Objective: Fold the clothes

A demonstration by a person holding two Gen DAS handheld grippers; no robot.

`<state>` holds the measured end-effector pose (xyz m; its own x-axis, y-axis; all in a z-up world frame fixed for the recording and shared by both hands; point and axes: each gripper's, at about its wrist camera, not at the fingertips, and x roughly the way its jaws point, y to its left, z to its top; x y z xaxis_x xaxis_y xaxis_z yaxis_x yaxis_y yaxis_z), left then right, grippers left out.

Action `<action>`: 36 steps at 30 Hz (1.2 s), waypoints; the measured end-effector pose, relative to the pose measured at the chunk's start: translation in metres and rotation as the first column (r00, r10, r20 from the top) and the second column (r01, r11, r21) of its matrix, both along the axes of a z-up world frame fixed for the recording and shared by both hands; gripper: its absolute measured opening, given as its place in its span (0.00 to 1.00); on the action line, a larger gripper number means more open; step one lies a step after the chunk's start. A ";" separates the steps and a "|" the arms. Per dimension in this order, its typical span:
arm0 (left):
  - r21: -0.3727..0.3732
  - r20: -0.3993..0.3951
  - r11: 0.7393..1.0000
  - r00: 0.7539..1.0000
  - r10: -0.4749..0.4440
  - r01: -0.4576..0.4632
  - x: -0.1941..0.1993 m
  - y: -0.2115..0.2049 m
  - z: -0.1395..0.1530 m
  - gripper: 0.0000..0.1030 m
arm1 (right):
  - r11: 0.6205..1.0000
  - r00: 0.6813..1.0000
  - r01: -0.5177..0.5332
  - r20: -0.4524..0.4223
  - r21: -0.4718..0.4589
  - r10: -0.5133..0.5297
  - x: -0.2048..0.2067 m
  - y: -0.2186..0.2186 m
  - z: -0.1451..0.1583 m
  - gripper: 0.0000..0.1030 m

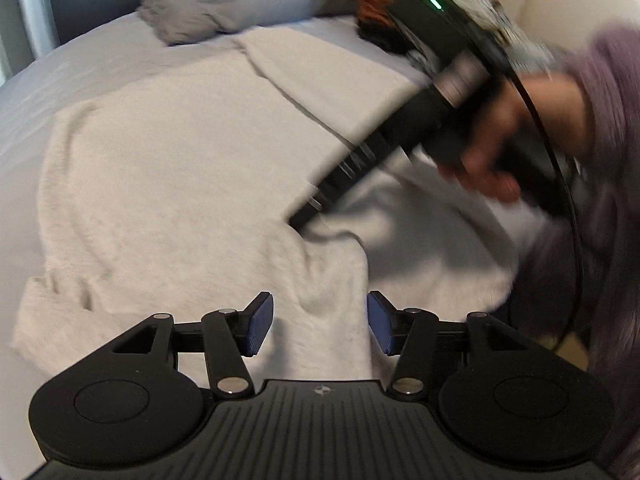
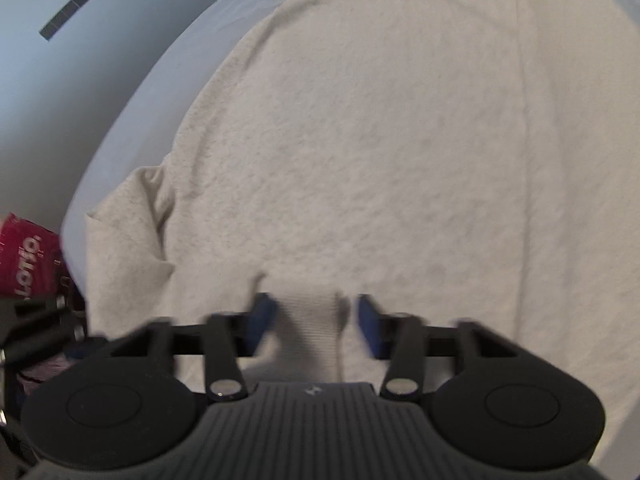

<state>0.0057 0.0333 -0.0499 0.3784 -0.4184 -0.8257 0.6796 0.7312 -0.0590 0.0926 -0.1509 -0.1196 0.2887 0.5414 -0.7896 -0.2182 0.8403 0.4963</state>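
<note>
A cream fleecy sweater (image 1: 180,168) lies spread on a pale bed sheet (image 1: 60,80); it fills the right wrist view (image 2: 360,140) too. My left gripper (image 1: 320,324) is open, its blue pads either side of a raised fold of the sweater without clamping it. My right gripper (image 2: 316,320) is open and blurred, with a ribbed cuff or hem (image 2: 312,320) of the sweater between its pads. In the left wrist view the right gripper's body (image 1: 400,140) reaches down to the sweater's middle, held by a hand (image 1: 500,152).
A grey fluffy garment (image 1: 192,12) and an orange-black item (image 1: 376,4) lie at the far side of the bed. A red bag (image 2: 28,256) sits beyond the bed's left edge. A purple sleeve (image 1: 600,160) is at right.
</note>
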 end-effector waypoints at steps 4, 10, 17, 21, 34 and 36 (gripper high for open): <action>-0.064 0.026 0.995 0.996 0.082 -0.081 0.018 0.019 0.023 0.48 | 0.999 0.999 -0.003 0.032 -0.036 0.004 -0.007 0.000 0.015 0.06; -0.135 0.114 0.958 0.956 0.270 -0.255 0.038 0.045 0.057 0.48 | 0.990 0.981 0.070 0.186 -0.119 -0.047 -0.020 -0.017 0.068 0.00; -0.121 0.133 0.887 0.878 0.459 -0.446 0.054 0.065 0.067 0.48 | 0.971 0.936 0.211 0.311 -0.113 -0.167 -0.028 -0.063 0.114 0.03; -0.094 0.115 0.884 0.877 0.466 -0.457 0.063 0.068 0.063 0.48 | 0.984 0.966 0.164 0.212 -0.069 -0.146 -0.024 -0.059 0.086 0.06; 0.044 0.128 0.902 0.898 0.420 -0.428 0.060 0.061 0.048 0.48 | 0.985 0.982 0.011 0.186 -0.170 0.021 -0.023 -0.021 0.049 0.43; 0.042 0.128 0.902 0.898 0.422 -0.430 0.058 0.064 0.048 0.48 | 0.990 0.989 -0.015 0.147 -0.138 0.035 -0.020 -0.019 0.044 0.45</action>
